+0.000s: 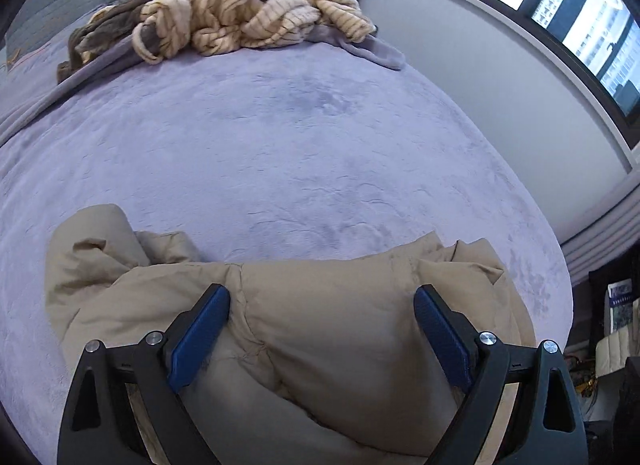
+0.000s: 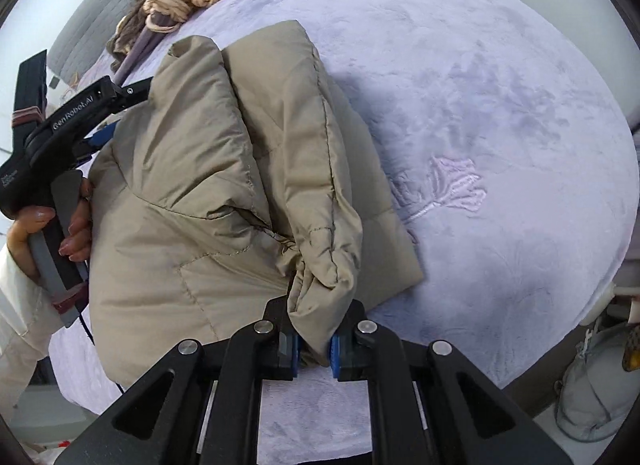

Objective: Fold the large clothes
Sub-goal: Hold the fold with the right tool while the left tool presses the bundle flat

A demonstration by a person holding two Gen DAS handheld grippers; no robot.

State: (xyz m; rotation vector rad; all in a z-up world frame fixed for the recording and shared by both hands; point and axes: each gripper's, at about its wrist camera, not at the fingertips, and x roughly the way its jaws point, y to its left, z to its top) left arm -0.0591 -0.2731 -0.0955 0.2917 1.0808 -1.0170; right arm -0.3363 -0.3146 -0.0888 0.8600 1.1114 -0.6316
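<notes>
Where its bunched sleeve end is clamped between the closed fingers of the right gripper (image 2: 314, 349), the beige padded jacket (image 2: 224, 185) lies folded on the lavender bed (image 2: 500, 105). Left gripper (image 1: 322, 319): fingers spread wide over the jacket. Beyond the jacket: heaped striped blanket (image 1: 248, 13).

Ahead of my left gripper (image 1: 322, 329) the lavender blanket (image 1: 280, 145) lies bare up to a heap of striped and brown bedding (image 1: 224, 13) at the far edge. The wall (image 1: 460, 65) bounds the right. The padded beige jacket (image 2: 224, 169) fills the near ground; right of it, open blanket.
</notes>
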